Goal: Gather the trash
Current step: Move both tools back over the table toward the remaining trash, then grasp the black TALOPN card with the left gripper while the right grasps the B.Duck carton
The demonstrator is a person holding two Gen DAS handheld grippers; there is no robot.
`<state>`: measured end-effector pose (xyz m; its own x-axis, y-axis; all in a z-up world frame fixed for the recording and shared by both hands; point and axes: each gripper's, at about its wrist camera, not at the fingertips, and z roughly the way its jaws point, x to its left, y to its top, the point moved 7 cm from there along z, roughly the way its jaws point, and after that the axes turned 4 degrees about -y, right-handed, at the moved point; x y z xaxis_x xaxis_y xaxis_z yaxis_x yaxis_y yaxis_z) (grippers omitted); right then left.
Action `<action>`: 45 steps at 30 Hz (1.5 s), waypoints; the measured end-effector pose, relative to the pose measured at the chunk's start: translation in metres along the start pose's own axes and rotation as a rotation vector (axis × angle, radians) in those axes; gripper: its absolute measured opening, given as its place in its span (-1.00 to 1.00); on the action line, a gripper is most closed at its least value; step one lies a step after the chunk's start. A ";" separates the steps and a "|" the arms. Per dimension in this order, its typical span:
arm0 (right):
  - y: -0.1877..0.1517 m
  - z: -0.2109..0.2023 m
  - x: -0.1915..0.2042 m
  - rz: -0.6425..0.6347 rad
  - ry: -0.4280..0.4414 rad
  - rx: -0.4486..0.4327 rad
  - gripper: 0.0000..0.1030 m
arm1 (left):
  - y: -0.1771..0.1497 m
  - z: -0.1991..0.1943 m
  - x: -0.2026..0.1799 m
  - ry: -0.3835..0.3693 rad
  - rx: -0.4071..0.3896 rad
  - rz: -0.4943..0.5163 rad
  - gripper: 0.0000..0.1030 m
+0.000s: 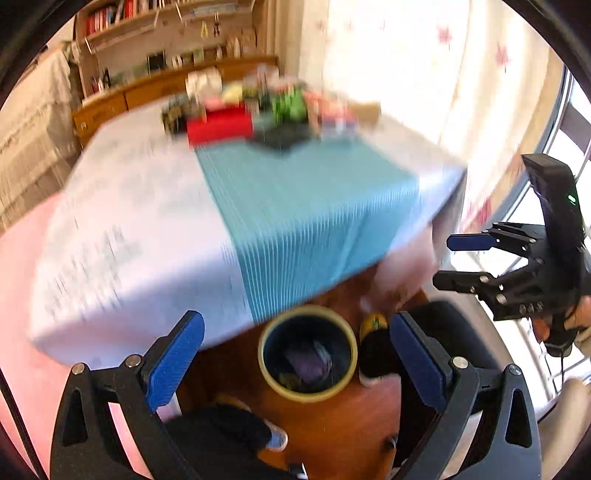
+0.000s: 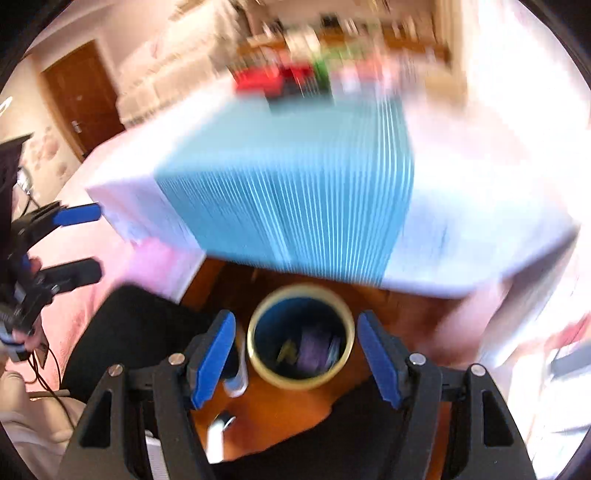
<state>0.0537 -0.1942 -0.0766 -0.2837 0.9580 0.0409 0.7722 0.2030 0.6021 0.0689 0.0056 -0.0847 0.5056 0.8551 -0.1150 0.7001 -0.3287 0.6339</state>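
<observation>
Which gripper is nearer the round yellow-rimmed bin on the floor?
Hard to tell; both hang open above the bin. The right gripper frames it centrally; the left gripper sits slightly leftward.

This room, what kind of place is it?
Probably a lived-in home room: a cloth-covered table, wooden bookshelves behind it, a curtained window, and a small bin on the wooden floor.

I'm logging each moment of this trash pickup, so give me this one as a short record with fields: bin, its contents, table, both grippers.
bin: round bin, yellow rim, dark blue inside, on the wooden floor in front of the table
contents: purple wrapper and other bits, too blurred to name
table: white cloth with a teal runner; clutter at the far end, blurred
left gripper: jaws open, nothing between them
right gripper: jaws open, nothing between them
</observation>
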 end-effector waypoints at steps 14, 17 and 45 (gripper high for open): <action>0.163 -0.002 -0.047 0.123 -0.072 -0.084 0.35 | 0.140 0.017 0.026 -0.024 -0.038 -0.052 0.93; 0.180 0.021 -0.056 0.169 -0.086 -0.037 0.35 | 0.146 0.042 0.036 -0.064 0.018 -0.063 0.93; 0.164 0.095 -0.109 0.332 0.073 0.092 0.21 | 0.177 0.182 0.018 -0.171 0.286 0.320 0.93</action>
<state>0.2651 -0.2464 -0.0585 -0.0460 0.9586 0.2811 0.8760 -0.0966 0.4726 0.2937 -0.1100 -0.1137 0.7783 0.6218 -0.0876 0.5939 -0.6835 0.4244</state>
